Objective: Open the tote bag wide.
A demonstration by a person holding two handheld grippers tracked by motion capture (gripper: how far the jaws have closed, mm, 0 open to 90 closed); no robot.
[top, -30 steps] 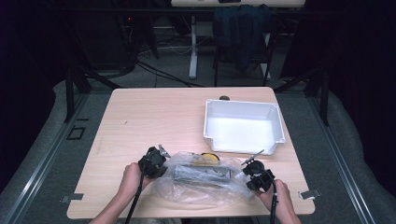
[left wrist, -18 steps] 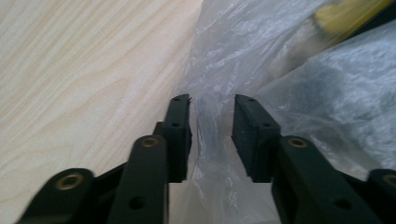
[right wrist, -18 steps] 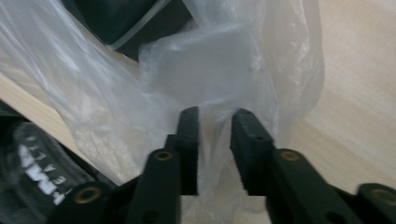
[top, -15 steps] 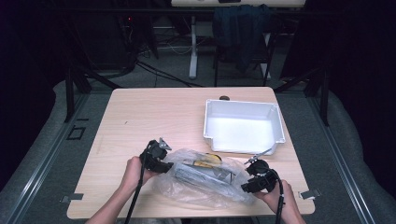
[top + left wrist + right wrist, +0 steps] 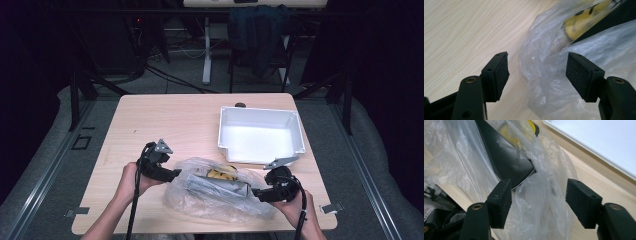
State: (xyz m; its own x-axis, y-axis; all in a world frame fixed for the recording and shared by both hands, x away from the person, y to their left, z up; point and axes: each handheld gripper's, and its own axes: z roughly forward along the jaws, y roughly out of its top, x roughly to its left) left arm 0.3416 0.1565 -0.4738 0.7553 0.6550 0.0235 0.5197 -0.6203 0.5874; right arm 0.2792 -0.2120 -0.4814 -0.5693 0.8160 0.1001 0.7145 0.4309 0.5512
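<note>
Two tools flanked the clear plastic bag (image 5: 220, 195) on the worktop (image 5: 175, 125): the left tool (image 5: 176, 174), jaws just spread, stood released at its edge; the right tool (image 5: 256, 192) likewise. Limp and slippery, the bag seemed best pinched at a bunched corner.

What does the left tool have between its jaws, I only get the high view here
Observer: The left tool has its jaws apart after opening just now; clear plastic bag lies between them, unpinched.
Operator: And the right one?
Observer: The right tool has also just opened; loose bag film hangs between its jaws.
Operator: What is inside the bag?
Observer: A black thing with a yellow part; I cannot tell what it is.
</note>
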